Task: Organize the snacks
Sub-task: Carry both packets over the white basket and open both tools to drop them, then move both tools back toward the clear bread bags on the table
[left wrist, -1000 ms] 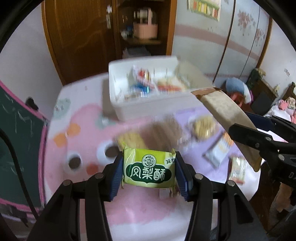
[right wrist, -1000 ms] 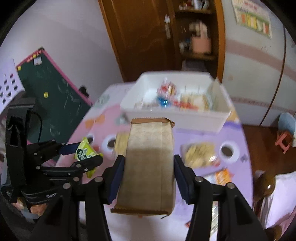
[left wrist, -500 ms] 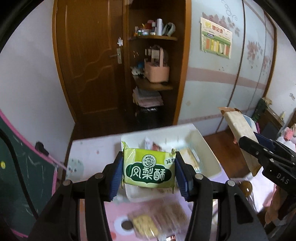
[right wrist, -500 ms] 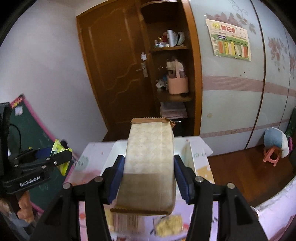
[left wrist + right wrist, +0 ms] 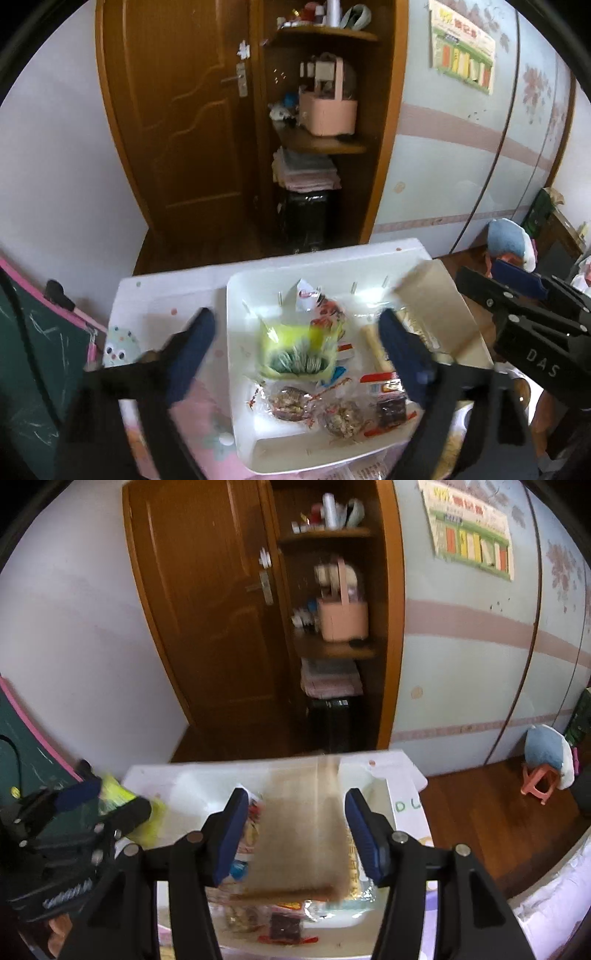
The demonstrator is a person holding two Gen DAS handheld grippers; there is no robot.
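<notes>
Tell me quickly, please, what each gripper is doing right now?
Left gripper: open, green snack pack dropping into the bin.
Right gripper: open, brown packet released.

Both of your wrist cameras look down, close, over the white bin (image 5: 243, 373) (image 5: 373, 919) toward the wooden door (image 5: 184, 122) (image 5: 207, 620); each glimpses the other's gripper.

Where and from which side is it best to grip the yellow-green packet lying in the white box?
Probably from above, closing the left hand-held gripper across the yellow-green packet, left edge to right: it lies low in the white box, whose walls block sideways approaches.
</notes>
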